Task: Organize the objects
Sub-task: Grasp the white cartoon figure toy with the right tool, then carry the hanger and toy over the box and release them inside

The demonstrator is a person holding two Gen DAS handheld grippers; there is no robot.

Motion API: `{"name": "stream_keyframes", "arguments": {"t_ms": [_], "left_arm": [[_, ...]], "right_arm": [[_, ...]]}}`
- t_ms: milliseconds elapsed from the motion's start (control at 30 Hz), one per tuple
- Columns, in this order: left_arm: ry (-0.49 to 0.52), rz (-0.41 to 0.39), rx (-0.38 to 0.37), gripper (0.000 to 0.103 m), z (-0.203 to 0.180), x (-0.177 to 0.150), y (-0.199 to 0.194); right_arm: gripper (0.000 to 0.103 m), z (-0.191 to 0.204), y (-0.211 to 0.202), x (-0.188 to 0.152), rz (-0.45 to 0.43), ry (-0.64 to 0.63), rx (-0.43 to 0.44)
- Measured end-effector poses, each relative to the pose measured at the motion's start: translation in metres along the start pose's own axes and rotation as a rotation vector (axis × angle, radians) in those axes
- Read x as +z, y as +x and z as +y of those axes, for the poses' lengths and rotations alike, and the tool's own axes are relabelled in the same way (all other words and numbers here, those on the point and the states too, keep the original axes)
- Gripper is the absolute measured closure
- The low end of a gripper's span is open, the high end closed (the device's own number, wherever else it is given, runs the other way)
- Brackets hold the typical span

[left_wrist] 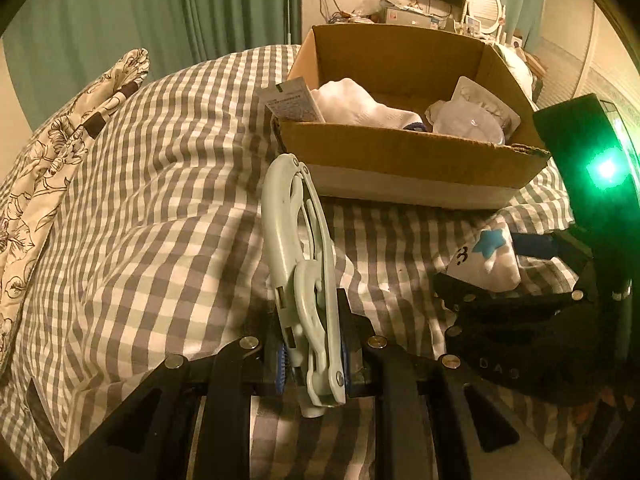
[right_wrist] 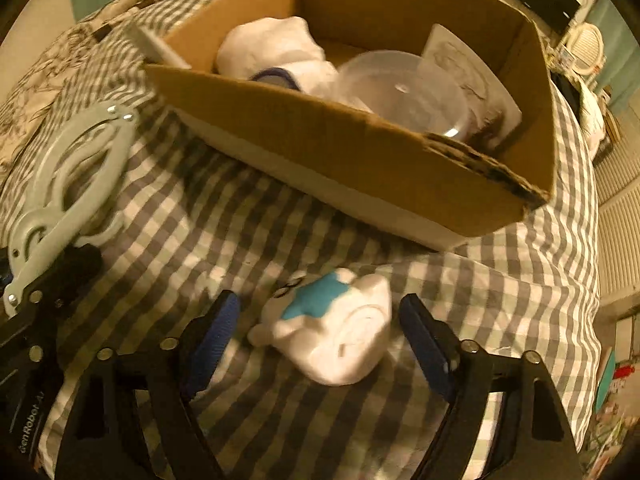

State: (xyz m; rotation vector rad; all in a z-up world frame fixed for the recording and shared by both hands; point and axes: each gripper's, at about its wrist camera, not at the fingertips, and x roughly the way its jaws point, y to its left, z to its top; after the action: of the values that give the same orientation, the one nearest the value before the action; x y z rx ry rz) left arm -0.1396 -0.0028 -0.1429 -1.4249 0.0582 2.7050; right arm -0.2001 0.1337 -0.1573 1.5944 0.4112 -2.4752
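My left gripper is shut on a pale green folding hanger, held upright above the checked bedspread; it also shows in the right wrist view. My right gripper is open, its blue-padded fingers on either side of a white toy with a blue star that lies on the bed; the toy also shows in the left wrist view. A cardboard box stands beyond, also in the right wrist view, holding white cloth, a clear plastic tub and a packet.
A checked grey-and-white bedspread covers the bed. A floral pillow lies at the left. A card leans at the box's left corner. Green curtains and a cluttered shelf stand behind.
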Motion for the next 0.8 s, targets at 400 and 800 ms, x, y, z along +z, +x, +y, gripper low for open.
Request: {"name": "stream_keyframes", "arguments": {"t_ms": [400,800], "left_arm": [[0.003,-0.009,0.030,0.084,0.001,-0.011,-0.022],[0.020,-0.053,-0.039,0.084,-0.014,-0.018,-0.069]], "right_arm": [[0.043,0.018,-0.051,-0.021,-0.140,-0.053,0.001],[0.043,0.019,-0.117,-0.050,-0.246,-0.044,0.009]]}}
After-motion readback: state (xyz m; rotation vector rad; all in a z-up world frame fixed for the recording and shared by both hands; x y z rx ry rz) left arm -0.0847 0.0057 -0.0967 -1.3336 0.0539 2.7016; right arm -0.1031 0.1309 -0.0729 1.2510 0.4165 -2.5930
